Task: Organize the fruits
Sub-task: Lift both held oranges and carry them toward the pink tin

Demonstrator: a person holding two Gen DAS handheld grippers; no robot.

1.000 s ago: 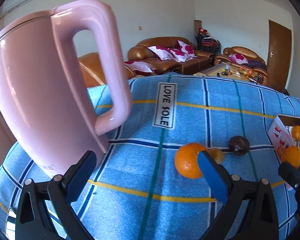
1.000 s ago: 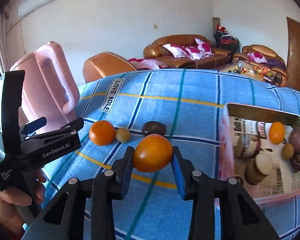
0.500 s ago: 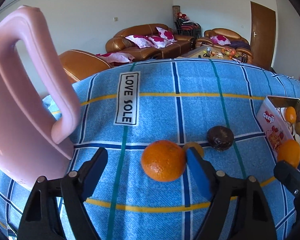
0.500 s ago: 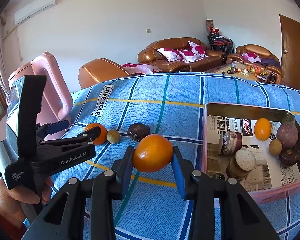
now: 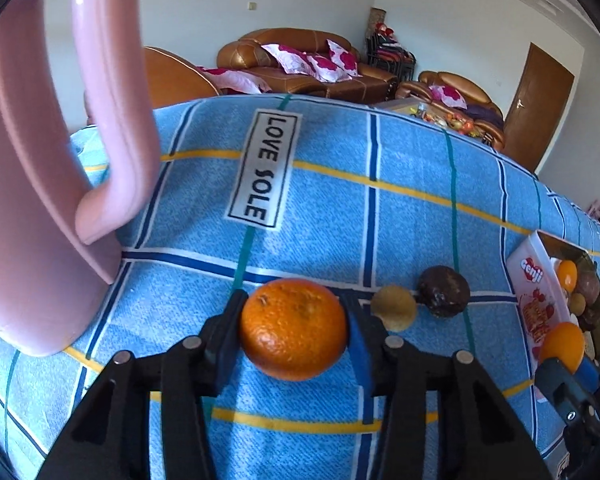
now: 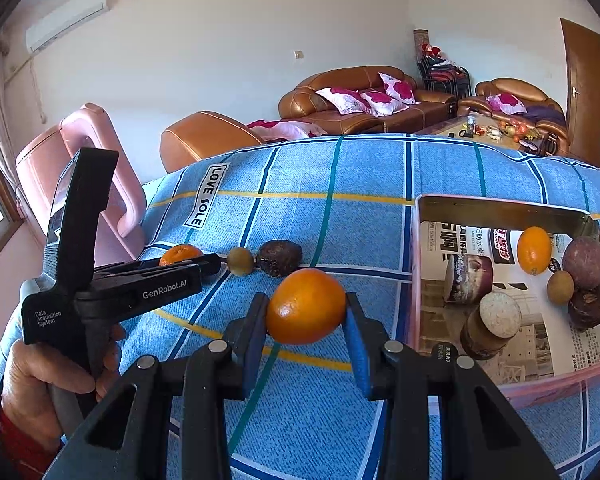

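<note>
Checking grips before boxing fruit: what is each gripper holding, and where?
Left gripper clamps the tangerine by its sides; right gripper the orange likewise.

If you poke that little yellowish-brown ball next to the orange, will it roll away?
Probably yes. The small yellow-brown fruit looks round and sits loose on the blue cloth, so a nudge should roll it. The dark wrinkly fruit close beside it might stop it on that side. Being so small, it is likely light.

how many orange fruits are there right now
3. One mandarin sits between the left gripper fingers on the cloth, one orange is held in the right gripper, and one lies inside the box. Others may be hidden.
</note>
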